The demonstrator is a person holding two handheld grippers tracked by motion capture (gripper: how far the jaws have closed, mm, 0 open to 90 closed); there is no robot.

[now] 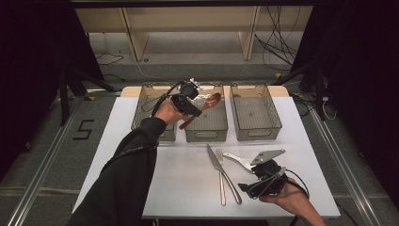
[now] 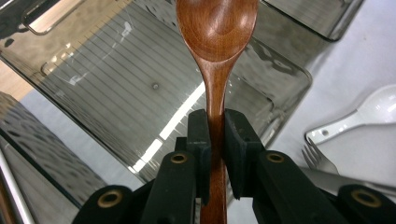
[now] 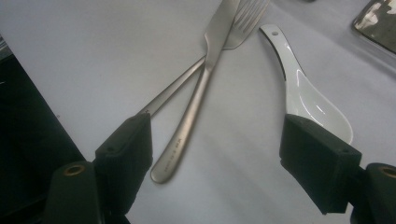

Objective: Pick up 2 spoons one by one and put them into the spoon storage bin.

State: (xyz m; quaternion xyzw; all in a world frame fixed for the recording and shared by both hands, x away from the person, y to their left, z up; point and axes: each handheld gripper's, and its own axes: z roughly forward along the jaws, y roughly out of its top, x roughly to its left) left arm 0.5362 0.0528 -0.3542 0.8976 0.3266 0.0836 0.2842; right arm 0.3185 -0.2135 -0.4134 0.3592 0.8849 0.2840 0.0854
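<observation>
Over the middle bin (image 1: pixel 206 123) we've got the left hand-held gripper (image 1: pixel 203 104) clamped on the wooden spoon (image 1: pixel 210 100) at its neck, bowl forward, probably so it drops in lengthwise. Right hand-held gripper (image 3: pixel 217 154) sits wide open and empty above the knife (image 3: pixel 198 93), fork (image 3: pixel 236 23) and white spoon (image 3: pixel 308 93), likely next. White surface (image 1: pixel 183 179), 3 clear bins, dark room, loose cables behind.

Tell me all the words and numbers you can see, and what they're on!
"5": a big dark number marked on the grey floor left of the white table.
Tiny engraved writing near the handle end of the silver metal knife: too small and blurred to read.
Nothing else carries any text.
</observation>
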